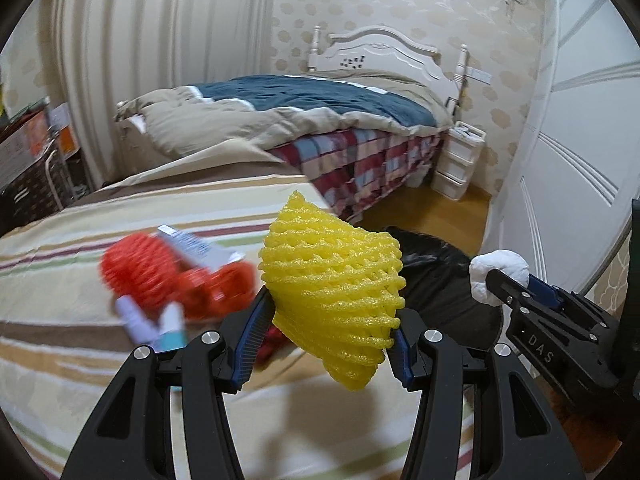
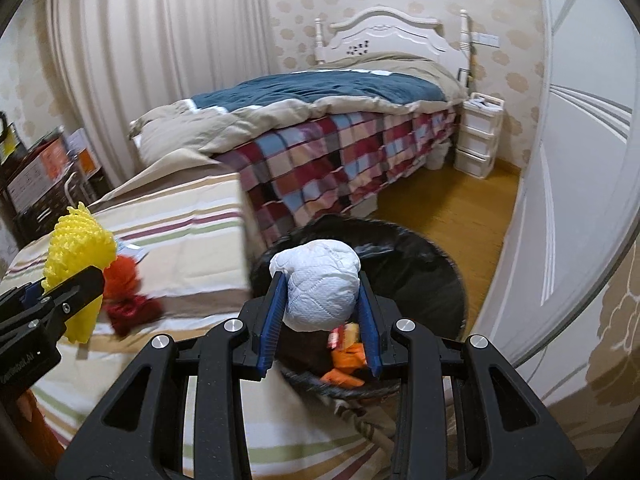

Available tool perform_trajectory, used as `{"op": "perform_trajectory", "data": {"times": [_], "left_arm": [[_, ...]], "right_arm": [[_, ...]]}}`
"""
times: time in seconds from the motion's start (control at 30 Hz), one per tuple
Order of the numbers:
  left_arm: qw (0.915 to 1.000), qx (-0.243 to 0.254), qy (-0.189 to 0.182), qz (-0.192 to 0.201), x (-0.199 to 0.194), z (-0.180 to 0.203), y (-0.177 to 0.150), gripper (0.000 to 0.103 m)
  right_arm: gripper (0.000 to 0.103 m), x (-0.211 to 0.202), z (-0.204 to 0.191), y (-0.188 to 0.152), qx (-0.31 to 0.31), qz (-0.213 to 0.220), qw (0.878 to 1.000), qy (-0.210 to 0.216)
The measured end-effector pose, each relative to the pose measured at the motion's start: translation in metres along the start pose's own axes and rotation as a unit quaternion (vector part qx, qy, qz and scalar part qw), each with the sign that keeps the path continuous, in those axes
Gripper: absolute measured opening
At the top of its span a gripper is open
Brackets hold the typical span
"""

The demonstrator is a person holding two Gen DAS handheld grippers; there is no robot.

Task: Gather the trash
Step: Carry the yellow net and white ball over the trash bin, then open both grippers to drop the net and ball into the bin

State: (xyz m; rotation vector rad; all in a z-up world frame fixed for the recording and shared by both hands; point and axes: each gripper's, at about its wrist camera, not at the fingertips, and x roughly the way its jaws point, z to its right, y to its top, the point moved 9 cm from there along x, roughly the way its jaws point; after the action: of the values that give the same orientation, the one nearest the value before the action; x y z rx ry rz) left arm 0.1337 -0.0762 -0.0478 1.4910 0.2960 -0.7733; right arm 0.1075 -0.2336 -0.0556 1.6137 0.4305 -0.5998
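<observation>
My left gripper (image 1: 326,320) is shut on a yellow foam fruit net (image 1: 332,280), held above the striped bed cover. My right gripper (image 2: 322,300) is shut on a crumpled white tissue wad (image 2: 320,280), hanging over the black-lined trash bin (image 2: 432,272). Orange wrappers (image 2: 346,360) lie inside the bin. In the left wrist view the right gripper (image 1: 496,280) with the tissue wad (image 1: 500,268) shows at right, above the bin (image 1: 432,264). In the right wrist view the left gripper (image 2: 60,292) with the yellow net (image 2: 76,248) shows at left.
On the striped cover (image 1: 80,320) lie a red foam net (image 1: 140,268), a torn packet (image 1: 192,246), small white tubes (image 1: 136,320) and a dark red scrap (image 2: 132,310). A bed with a plaid skirt (image 2: 340,164), a white drawer unit (image 2: 478,136), wardrobe doors (image 2: 580,160) stand beyond.
</observation>
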Motion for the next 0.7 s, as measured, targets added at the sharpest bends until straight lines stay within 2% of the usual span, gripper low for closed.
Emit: {"op": "perform_trajectory", "data": {"times": [0.4,0.7], "left_arm": [[0.9986,0.038,-0.011,-0.034,0.06,0.051,0.005,0.053],[0.9973,0.057,-0.001,-0.046,0.086,0.067,0.007,0.053]], "right_arm": [[0.034,0.04,0.041,0.006,0.024,-0.018,0.999,-0.021],[0.034,0.058,0.058,0.008,0.035,-0.028,0.999,-0.029]]}}
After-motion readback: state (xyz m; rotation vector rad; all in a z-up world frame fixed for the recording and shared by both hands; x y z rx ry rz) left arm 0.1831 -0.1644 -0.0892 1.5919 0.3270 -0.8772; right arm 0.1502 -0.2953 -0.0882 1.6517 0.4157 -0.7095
